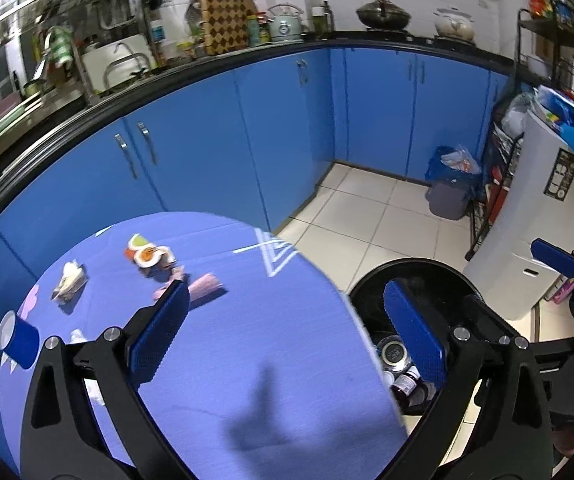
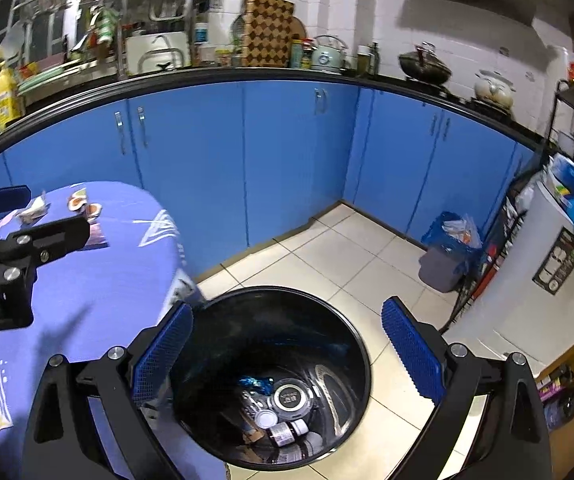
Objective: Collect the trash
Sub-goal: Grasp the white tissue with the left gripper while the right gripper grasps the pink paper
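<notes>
A black round bin (image 2: 351, 332) stands on the floor beside the purple-clothed table (image 1: 247, 340); inside lie a round can, small bottles and wrappers (image 2: 287, 404). My right gripper (image 2: 287, 356) is open and empty, right above the bin's mouth. My left gripper (image 1: 287, 336) is open and empty over the table's right edge. On the table lie a crumpled paper (image 1: 69, 282), a colourful wrapper (image 1: 149, 256), a pink roll (image 1: 205, 285) and a tipped blue cup (image 1: 19, 338). The bin also shows in the left wrist view (image 1: 411, 268).
Blue kitchen cabinets (image 1: 207, 140) run behind the table. A grey bin with a blue bag (image 1: 449, 184) stands in the corner. A white appliance (image 1: 535, 216) and a black rack (image 1: 495, 184) are at the right. White tiled floor (image 2: 327, 248) lies between.
</notes>
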`<state>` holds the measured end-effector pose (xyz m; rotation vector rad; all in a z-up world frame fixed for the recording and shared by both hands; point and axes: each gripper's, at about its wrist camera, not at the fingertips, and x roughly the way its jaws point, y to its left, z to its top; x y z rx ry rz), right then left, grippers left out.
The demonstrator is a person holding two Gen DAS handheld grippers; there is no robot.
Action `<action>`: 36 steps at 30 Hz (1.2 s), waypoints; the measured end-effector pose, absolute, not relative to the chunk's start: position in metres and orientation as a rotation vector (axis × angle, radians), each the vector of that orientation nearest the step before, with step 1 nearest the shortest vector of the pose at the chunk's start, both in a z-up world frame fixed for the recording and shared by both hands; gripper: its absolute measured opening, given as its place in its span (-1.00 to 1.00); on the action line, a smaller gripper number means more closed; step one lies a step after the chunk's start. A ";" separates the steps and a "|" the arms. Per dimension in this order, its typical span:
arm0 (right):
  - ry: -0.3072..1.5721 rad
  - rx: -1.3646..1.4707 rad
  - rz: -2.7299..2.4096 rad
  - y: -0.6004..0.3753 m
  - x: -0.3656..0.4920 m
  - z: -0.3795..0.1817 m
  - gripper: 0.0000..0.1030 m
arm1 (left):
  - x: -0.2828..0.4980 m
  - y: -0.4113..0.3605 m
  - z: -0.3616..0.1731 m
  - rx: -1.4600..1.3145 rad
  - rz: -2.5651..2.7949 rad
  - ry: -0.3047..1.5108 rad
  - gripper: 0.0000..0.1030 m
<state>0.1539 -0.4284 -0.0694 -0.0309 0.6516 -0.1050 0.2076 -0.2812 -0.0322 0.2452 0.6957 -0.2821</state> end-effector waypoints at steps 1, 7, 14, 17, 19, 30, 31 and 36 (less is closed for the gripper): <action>0.651 -0.039 -0.095 -0.423 0.155 -0.068 0.81 | 0.208 -0.277 -0.032 0.239 -0.276 0.696 0.87; 0.653 -0.081 -0.038 -0.387 0.163 -0.065 0.81 | 0.209 -0.230 -0.034 0.191 -0.209 0.711 0.87; 0.672 -0.147 0.045 -0.338 0.180 -0.065 0.81 | 0.213 -0.179 -0.040 0.175 -0.122 0.718 0.87; 0.683 -0.181 0.077 -0.318 0.186 -0.068 0.81 | 0.216 -0.157 -0.047 0.160 -0.091 0.731 0.87; 0.693 -0.205 0.100 -0.304 0.193 -0.072 0.81 | 0.219 -0.142 -0.052 0.150 -0.071 0.743 0.87; 0.760 -0.177 0.219 -0.253 0.241 -0.091 0.81 | 0.235 -0.072 -0.090 0.076 0.023 0.845 0.87; 0.765 -0.177 0.227 -0.249 0.246 -0.093 0.81 | 0.237 -0.069 -0.093 0.072 0.024 0.853 0.87; 0.784 -0.191 0.246 -0.235 0.271 -0.099 0.81 | 0.252 -0.057 -0.108 0.053 0.038 0.890 0.87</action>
